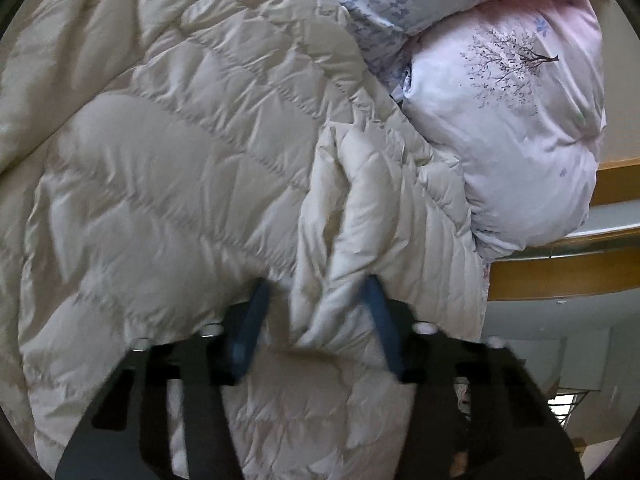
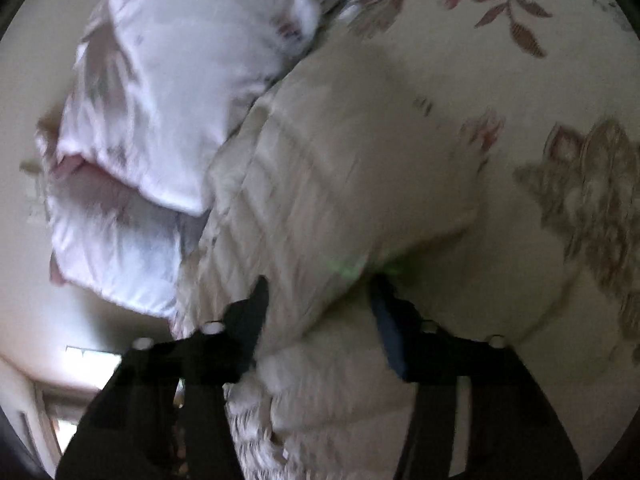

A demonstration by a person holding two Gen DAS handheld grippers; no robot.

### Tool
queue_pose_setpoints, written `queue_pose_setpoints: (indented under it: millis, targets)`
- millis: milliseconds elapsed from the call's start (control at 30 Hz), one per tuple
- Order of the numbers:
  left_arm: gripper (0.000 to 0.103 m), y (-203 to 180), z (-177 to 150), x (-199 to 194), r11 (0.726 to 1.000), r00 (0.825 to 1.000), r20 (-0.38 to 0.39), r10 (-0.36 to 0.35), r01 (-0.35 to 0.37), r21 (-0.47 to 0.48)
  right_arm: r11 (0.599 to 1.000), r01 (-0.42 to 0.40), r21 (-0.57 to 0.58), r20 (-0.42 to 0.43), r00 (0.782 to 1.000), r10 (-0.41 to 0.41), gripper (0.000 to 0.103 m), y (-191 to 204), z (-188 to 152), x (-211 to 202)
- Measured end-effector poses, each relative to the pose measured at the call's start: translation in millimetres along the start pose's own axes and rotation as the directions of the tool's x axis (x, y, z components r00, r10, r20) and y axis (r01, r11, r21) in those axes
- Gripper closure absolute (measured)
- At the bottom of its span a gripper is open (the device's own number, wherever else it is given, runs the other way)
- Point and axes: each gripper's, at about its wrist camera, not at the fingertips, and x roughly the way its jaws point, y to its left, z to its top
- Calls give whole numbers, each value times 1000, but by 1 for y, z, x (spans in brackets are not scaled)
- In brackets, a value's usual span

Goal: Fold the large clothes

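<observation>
A large cream quilted down coat point(image 1: 180, 168) fills most of the left wrist view, spread on a bed. My left gripper point(image 1: 316, 292) is closed on a bunched fold of the coat point(image 1: 352, 240), the cloth pinched between the blue fingers point(image 1: 378, 312). In the right wrist view, which is blurred, the same cream coat point(image 2: 320, 184) lies over a floral bedsheet point(image 2: 560, 180). My right gripper point(image 2: 320, 292) holds a thick edge of the coat between its fingers point(image 2: 384, 320).
A folded white-pink duvet with a tree print point(image 1: 512, 128) lies beside the coat, also in the right wrist view point(image 2: 160, 120). A wooden bed frame edge point(image 1: 560, 272) and the floor show at the right. A window point(image 2: 92, 360) is low left.
</observation>
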Motion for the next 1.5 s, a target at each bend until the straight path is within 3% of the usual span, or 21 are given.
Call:
queue_pose_setpoints:
  millis: [33,100,167,233,300,400,467,500,533,600,667,700,733,800,933,1033,1133,1233,1300,1400,1500]
  targets:
    - [83,-1,2,2,1000,1000,-3,-15,15,-3,1000,2,18,9,1000,-2,93,-1,2,3]
    - [93,-3,8,-3,1000,1000,15,-19,19,4,999,-3,35,21,1000,3,95,2,9,6]
    - [94,-7,13,-15,999,998,59,-15,13,30,999,-23,-30,28,999,23,96,16,6,4]
    - [94,-6,17,-27,999,995,96,3,-8,49,990,-11,-143,10,1000,13,96,39,-4,9]
    - [94,1,20,-34,998,993,112,38,-44,44,984,12,-180,-16,1000,-15,96,50,-10,19]
    - [94,15,16,-30,995,992,91,92,-95,22,969,134,-206,-35,989,-144,95,48,-14,35]
    - [94,24,12,-24,995,992,67,103,-103,1,950,205,-237,-34,975,-219,87,48,-16,40]
    - [94,26,11,-24,995,993,62,104,-104,-4,934,240,-265,-30,966,-257,80,50,-18,40]
    - [94,27,11,-23,995,993,60,102,-102,-5,916,269,-297,-22,957,-288,65,54,-21,38]
    - [86,28,10,-30,996,993,74,94,-94,0,889,286,-358,-24,949,-315,56,65,-29,35]
    - [73,30,9,-42,996,992,96,87,-89,16,868,254,-427,-55,951,-305,64,78,-42,29]
    - [62,31,8,-50,996,990,111,84,-87,22,860,229,-456,-67,955,-290,78,87,-50,31]
    - [56,33,7,-59,996,988,130,82,-86,27,846,201,-494,-75,960,-271,85,98,-57,30]
    - [43,43,1,-82,996,980,182,77,-82,22,797,145,-586,-67,972,-225,86,125,-71,35]
    - [42,75,-10,-121,996,965,246,86,-77,-45,718,83,-691,-75,980,-186,87,173,-87,72]
    - [42,120,-22,-159,985,943,305,135,-94,-145,654,76,-753,-88,973,-214,87,193,-106,107]
    - [42,155,-30,-186,965,917,347,198,-119,-235,601,89,-794,-104,955,-279,87,202,-124,145]
    - [42,195,-40,-211,930,889,377,259,-124,-347,531,155,-833,-85,913,-400,87,199,-140,179]
    - [42,219,-44,-225,903,871,398,287,-107,-417,527,163,-834,-77,912,-404,83,203,-141,179]
    - [42,240,-44,-236,865,855,421,302,-60,-498,589,133,-797,-116,923,-366,57,206,-133,162]
    - [42,259,-39,-241,830,846,442,299,-2,-558,614,121,-780,-111,939,-326,51,206,-129,136]
